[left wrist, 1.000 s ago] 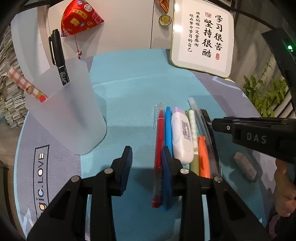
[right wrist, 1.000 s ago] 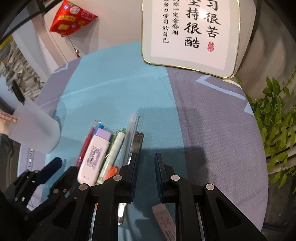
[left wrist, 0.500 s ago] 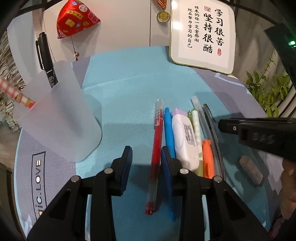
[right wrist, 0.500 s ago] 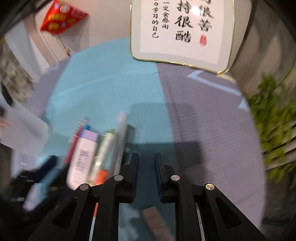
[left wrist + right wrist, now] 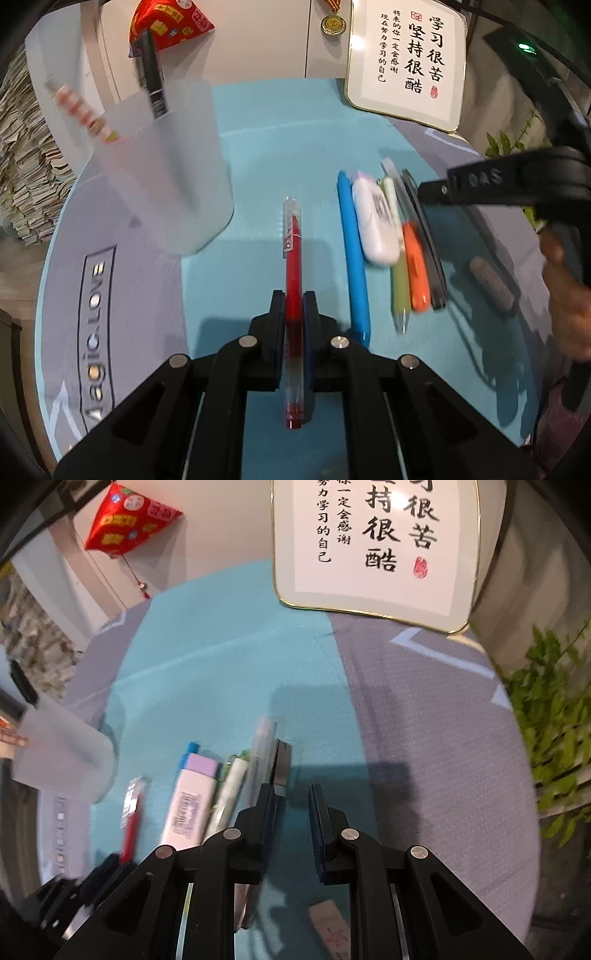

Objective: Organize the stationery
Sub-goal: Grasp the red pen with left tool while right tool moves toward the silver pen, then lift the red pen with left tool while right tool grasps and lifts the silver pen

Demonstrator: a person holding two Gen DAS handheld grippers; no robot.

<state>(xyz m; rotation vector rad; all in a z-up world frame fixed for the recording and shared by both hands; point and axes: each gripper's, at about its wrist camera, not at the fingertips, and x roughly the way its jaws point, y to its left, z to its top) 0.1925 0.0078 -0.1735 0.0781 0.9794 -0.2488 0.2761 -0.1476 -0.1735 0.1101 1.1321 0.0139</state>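
The round surface [image 5: 122, 280] has a blue and grey mat on it. At the back stands a white sign [image 5: 406, 62] with black writing. A big frosted plastic cup [image 5: 166, 173] stands on the left (a black marker [image 5: 151, 77] and a red-and-white checked pen [image 5: 83, 110] stick out of its top).

The left hand-held gripper [image 5: 294, 314] has just closed its jaws, and they now squeeze the red pen [image 5: 293, 254]. The pen lies along the jaws, well apart from the other pens, with its clear cap pointing away.

To the right lies a row of things side by side: a blue pen [image 5: 354, 258], a white correction tape [image 5: 376, 225], a green pen [image 5: 397, 269], an orange marker [image 5: 415, 266] and a dark pen [image 5: 428, 247]. A grey eraser [image 5: 491, 282] lies past them.

The right hand-held gripper [image 5: 292, 812] hangs just beside the dark pen, its jaws nearly closed with nothing between them.
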